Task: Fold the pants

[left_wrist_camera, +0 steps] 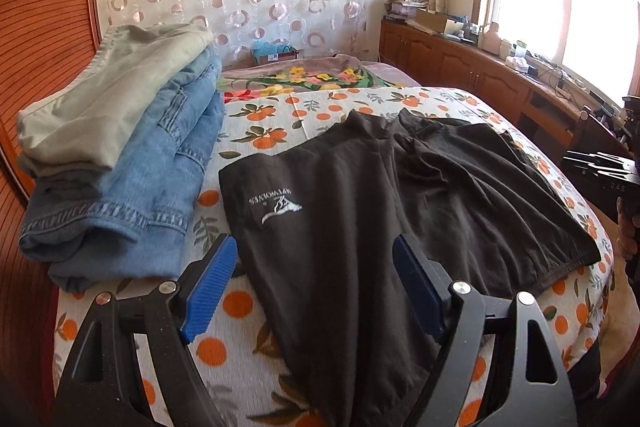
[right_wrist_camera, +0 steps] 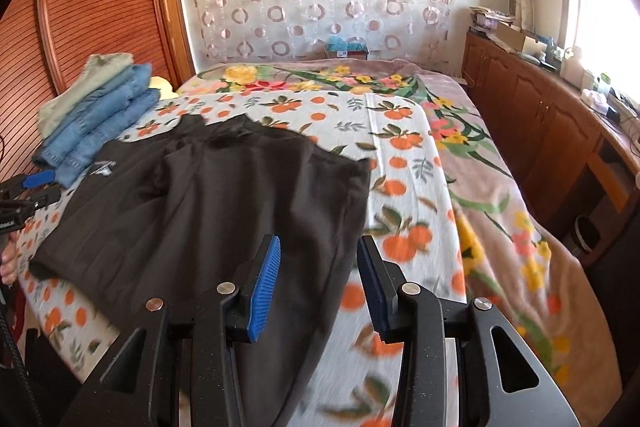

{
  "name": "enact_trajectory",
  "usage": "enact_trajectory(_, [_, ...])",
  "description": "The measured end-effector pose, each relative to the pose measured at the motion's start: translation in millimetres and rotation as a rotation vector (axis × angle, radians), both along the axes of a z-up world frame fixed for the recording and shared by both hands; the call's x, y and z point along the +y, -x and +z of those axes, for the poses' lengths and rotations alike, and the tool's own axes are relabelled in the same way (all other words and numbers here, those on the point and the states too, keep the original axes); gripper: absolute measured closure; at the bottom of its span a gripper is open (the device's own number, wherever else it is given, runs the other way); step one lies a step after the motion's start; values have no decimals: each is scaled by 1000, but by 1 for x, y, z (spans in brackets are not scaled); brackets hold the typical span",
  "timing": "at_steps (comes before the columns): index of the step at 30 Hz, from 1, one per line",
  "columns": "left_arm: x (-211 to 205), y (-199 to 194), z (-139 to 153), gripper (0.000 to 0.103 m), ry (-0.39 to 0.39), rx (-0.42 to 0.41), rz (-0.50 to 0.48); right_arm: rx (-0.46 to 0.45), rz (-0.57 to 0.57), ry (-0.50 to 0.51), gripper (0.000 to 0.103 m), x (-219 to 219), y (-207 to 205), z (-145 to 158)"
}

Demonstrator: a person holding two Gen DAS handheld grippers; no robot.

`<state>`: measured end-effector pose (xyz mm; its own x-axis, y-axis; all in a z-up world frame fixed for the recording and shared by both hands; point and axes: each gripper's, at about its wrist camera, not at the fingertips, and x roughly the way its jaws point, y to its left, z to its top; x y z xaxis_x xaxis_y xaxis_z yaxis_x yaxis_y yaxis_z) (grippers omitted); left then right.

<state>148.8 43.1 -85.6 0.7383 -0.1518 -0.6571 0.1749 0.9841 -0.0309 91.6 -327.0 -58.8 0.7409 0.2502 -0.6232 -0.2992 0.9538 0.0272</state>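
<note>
Black pants (left_wrist_camera: 360,211): soft, light, limp; spread on bed (left_wrist_camera: 420,99) ahead of both tools. Left hand-held gripper (left_wrist_camera: 316,287) gapes wide, empty; right hand-held gripper (right_wrist_camera: 318,283) part-open, empty. Best taken by hem or waistband edge.

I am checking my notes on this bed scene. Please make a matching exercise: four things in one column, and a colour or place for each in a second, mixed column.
Things:
1. pants
2. jeans
3. folded garment
4. pads on the left gripper's fingers

Colour or place:
A. pale green, on top of the pile
B. bright blue, ribbed
C. dark brown, spread on the orange-print sheet
D. light blue denim, in the pile

Pairs: 1-C, 2-D, 3-A, 4-B
</note>
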Motion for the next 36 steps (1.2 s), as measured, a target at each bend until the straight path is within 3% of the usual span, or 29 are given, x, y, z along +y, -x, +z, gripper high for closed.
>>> enact_trajectory(11, [-12,-53,-13,22,-16,53,-33,63,-4,34,62,4,-93,-10])
enact_trajectory(20, [-11,-70,-30,22,-17,116,-52,120,12,70,63,13,-124,-19])
enact_trajectory(23, [-13,-69,-30,22,-14,119,-65,123,11,78,77,13,-128,-14])
enact_trajectory(25, [-14,-68,-30,22,-18,115,-70,126,32,84,96,13,-128,-14])
enact_trajectory(32, [-16,-68,-30,22,-33,107,-73,83,-56,67,99,-6,-130,-8])
enact_trajectory(36, [-15,-71,-31,22,-32,116,-67,101,-86,76,99,-10,-132,-13])
